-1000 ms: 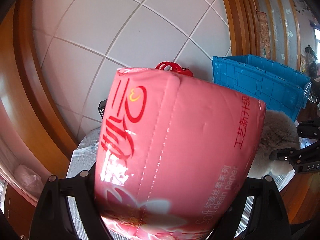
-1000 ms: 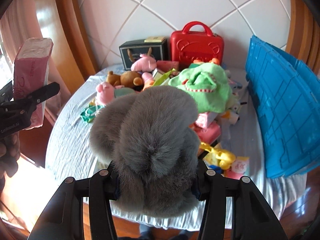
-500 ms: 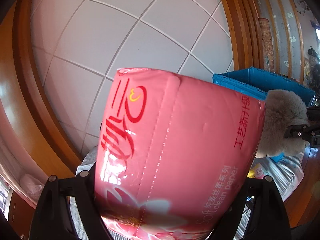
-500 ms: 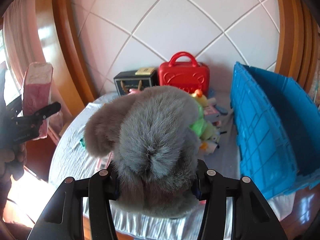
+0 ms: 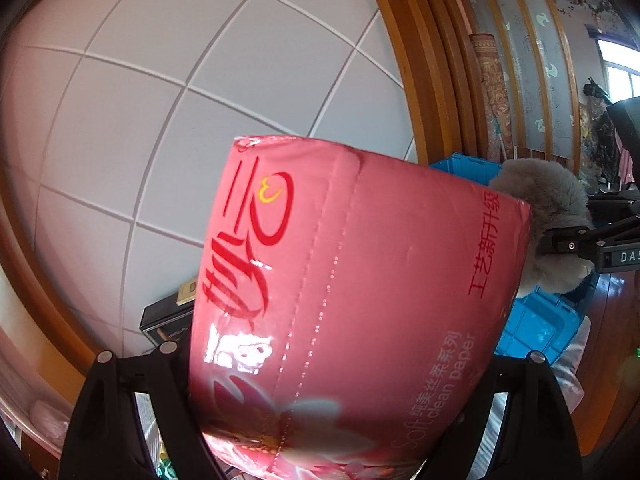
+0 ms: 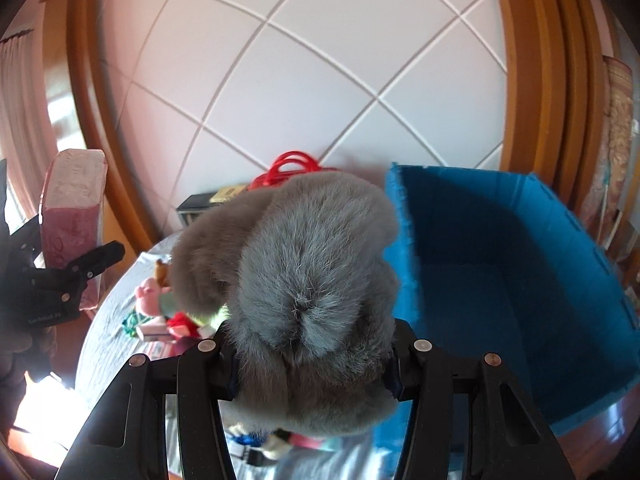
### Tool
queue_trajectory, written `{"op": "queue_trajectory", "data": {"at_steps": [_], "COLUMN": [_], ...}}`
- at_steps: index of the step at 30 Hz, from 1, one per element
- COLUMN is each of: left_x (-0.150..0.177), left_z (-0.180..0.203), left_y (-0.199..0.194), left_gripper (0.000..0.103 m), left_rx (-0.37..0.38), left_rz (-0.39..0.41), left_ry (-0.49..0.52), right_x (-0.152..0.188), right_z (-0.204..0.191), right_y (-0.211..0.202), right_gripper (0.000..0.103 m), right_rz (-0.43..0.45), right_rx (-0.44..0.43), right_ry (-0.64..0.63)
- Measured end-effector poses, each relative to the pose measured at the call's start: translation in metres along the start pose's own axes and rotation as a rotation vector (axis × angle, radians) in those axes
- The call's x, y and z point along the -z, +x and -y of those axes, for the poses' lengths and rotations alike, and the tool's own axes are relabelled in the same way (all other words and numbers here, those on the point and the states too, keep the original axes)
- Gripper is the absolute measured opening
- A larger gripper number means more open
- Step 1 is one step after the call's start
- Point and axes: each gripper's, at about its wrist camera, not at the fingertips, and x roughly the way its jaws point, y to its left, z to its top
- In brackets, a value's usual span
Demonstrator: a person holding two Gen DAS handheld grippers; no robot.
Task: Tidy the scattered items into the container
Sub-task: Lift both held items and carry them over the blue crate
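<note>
Toys and small boxes lie scattered over the grey-covered table, so most of the tidying looks undone. The blue crate stands at the table's right end, and the part of its inside that shows holds nothing; the near corner is hidden behind fur. Two things are off the table and on their way, by my reading: neither has gone in yet.

The right gripper is clamped on a grey plush toy, its two fingers pressed into the fur on either side. The plush hangs in the air just left of the crate's near wall, not over the opening as far as I can tell. It is a thick, fluffy, rounded lump with a floppy lobe drooping to the left, soft enough to bulge past the jaws.

The left gripper grips a pink pack of tissue paper, held upright and well off to the left of the crate. The pack is a glossy plastic-wrapped block with red lettering and a perforated seam down its face; it dents slightly where it is squeezed.

Behind the clutter, against the tiled wall, stand a black box and a red case, untouched.
</note>
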Motion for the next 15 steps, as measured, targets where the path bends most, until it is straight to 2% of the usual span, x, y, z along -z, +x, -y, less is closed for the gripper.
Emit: {"op": "queue_trajectory", "data": {"at_steps": [7, 15], "left_x": [-0.049, -0.109], "left_z": [0.075, 0.17], "left_y": [0.041, 0.105], "left_gripper": [0.085, 0.085], "left_rx": [0.088, 0.223], "left_rz": [0.016, 0.011], "left_ry": [0.065, 0.131], "right_x": [-0.015, -0.017], "right_z": [0.084, 0.159], "right_y": [-0.004, -0.01], "right_gripper": [0.051, 0.051], "right_rz": [0.007, 0.001], "right_rx": [0.053, 0.108], "right_ry": [0.032, 0.089]}}
